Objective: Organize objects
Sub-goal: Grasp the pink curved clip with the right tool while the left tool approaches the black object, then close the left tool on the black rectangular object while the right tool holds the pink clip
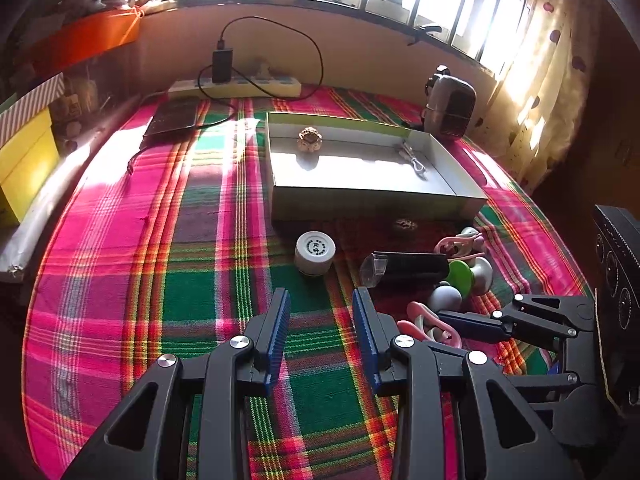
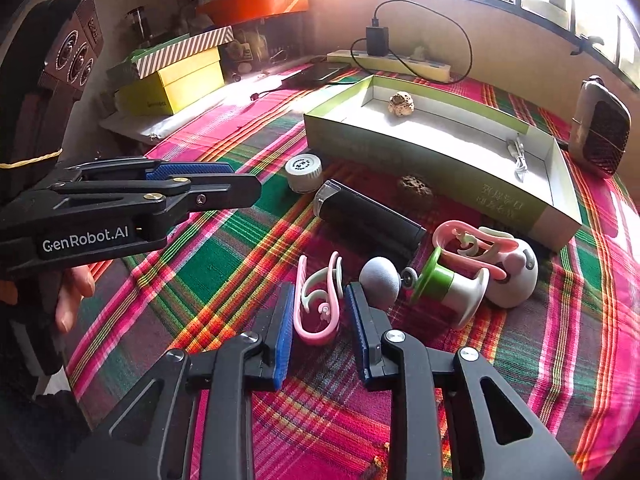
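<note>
We see a desk under a pink-green plaid cloth [image 1: 168,240], with an open cardboard box [image 1: 376,200] near its far side. In the box sit a brown knobbly lump [image 1: 309,139] at the back left and a small metal clip [image 1: 414,160] toward the right end. A second brown lump [image 2: 416,187] lies on the cloth just in front of the box.

Left hand-held gripper [image 1: 322,324] hovers over bare cloth, jaws apart, nothing between them. A white round jar [image 1: 315,253] stands on the cloth beyond its tips.

Right hand-held gripper [image 2: 320,312] is low over the cloth with a pink-and-white clip [image 2: 316,300] between its blue pads [image 2: 285,332]. The pads sit just beside the clip's sides; we cannot tell if they press it, so we call it not yet gripped.

Right of that clip is a cluster: grey ball [image 2: 380,284], green-and-white spool [image 2: 448,284], white dome toy [image 2: 516,276] with another pink clip [image 2: 472,240] on it, and a black tube [image 2: 368,216] lying behind.

Power strip [image 1: 240,87] with charger along the back wall, small fan-like gadget [image 1: 452,108] beside the box's right end
</note>
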The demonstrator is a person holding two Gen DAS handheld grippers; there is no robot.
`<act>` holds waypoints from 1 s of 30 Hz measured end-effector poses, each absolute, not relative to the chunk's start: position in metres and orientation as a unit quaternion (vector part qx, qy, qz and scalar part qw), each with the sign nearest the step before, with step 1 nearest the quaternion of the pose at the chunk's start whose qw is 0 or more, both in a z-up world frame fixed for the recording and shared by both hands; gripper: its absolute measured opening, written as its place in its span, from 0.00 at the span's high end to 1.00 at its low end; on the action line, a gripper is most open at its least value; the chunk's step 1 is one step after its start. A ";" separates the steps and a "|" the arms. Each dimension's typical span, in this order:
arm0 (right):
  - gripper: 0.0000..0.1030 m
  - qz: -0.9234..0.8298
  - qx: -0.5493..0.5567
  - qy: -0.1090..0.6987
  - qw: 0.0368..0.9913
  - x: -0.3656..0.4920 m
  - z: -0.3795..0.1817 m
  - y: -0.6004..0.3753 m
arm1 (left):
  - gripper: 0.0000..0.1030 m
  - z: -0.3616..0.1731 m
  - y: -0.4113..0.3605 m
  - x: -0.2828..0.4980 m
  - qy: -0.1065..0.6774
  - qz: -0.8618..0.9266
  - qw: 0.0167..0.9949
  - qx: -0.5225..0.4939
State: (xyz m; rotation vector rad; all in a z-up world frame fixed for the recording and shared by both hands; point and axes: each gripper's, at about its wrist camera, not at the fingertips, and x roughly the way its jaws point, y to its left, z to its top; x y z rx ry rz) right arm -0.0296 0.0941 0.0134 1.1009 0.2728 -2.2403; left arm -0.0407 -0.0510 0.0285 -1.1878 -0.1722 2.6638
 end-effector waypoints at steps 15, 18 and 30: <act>0.76 -0.852 0.422 0.089 0.297 -0.016 0.014 0.118 | 0.68 0.038 -0.020 -0.060 -0.017 0.904 0.180 -0.387; 0.76 -0.857 0.424 0.077 0.284 -0.016 0.014 0.127 | 0.68 0.037 -0.016 -0.069 -0.018 0.902 0.184 -0.391; 0.76 -0.872 0.421 0.054 0.244 -0.020 0.018 0.153 | 0.67 0.027 -0.011 -0.082 -0.024 0.889 0.210 -0.406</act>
